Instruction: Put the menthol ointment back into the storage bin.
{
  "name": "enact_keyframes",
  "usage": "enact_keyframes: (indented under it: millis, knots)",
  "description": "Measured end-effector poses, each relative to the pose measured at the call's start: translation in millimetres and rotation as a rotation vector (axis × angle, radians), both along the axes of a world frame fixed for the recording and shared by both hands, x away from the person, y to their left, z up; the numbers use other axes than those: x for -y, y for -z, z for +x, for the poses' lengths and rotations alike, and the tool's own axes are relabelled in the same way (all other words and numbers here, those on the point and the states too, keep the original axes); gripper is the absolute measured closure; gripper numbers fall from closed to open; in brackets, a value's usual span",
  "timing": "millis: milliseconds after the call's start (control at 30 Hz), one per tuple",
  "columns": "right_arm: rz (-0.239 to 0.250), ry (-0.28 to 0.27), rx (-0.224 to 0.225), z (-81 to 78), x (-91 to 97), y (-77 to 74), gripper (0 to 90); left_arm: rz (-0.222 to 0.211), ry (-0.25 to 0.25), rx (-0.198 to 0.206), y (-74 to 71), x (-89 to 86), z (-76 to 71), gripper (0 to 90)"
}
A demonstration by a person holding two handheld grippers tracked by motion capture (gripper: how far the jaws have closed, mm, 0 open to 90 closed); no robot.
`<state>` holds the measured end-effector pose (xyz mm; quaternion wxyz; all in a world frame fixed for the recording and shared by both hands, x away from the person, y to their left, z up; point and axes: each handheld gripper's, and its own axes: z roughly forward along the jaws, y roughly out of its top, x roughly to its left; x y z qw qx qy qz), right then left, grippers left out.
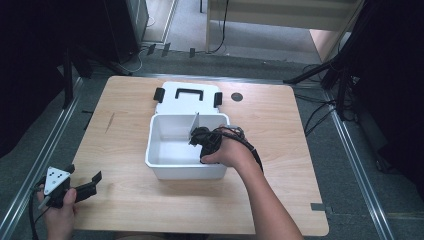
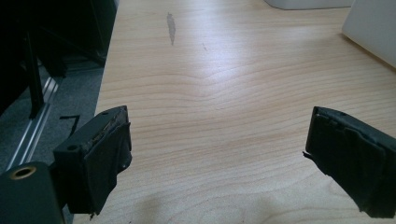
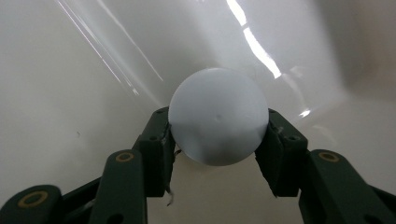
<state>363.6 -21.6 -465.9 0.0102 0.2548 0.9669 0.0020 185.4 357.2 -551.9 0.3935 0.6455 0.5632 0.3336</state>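
Note:
A white ball (image 3: 218, 116) sits pinched between the two black jaws of my right gripper (image 3: 218, 128), which is shut on it. In the high view that right gripper (image 1: 202, 141) reaches down into the right half of an open white box (image 1: 186, 172), close to the box's upright divider (image 1: 194, 127). Around the ball is the box's glossy white inner wall (image 3: 70, 93). My left gripper (image 1: 84, 172) rests at the table's front left corner. Its jaws stand wide open over bare wood (image 2: 218, 114).
The box's lid (image 1: 187, 97), with a black handle and black clasps, lies flat behind the box. A dark round hole (image 1: 237, 97) marks the tabletop to the lid's right. A corner of the white box (image 2: 373, 32) appears in the left gripper view. Metal rails run along both table sides.

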Motion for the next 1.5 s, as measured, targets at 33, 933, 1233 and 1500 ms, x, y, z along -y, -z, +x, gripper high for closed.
enact_keyframes:
  millis: [33, 933, 1233, 1500]
  knots:
    - [-0.009, -0.004, 0.001, -0.3, -0.4, 0.6, 51.7, 0.0, 0.0, 0.0, 0.0, 0.0, 0.0, 7.8]
    - [0.005, -0.009, 0.016, -1.7, 0.4, -2.4, 47.6, -0.009, -0.003, -0.002, 0.2, -0.4, 0.4, 7.8]
    - [0.067, 0.006, 0.064, -5.4, 3.3, -28.3, 45.2, -0.007, -0.004, -0.002, 0.3, -0.3, 0.8, 7.7]
    - [0.119, 0.018, 0.068, -6.7, 7.5, -54.8, 43.9, -0.01, -0.004, -0.002, 0.3, -0.5, 0.9, 7.8]
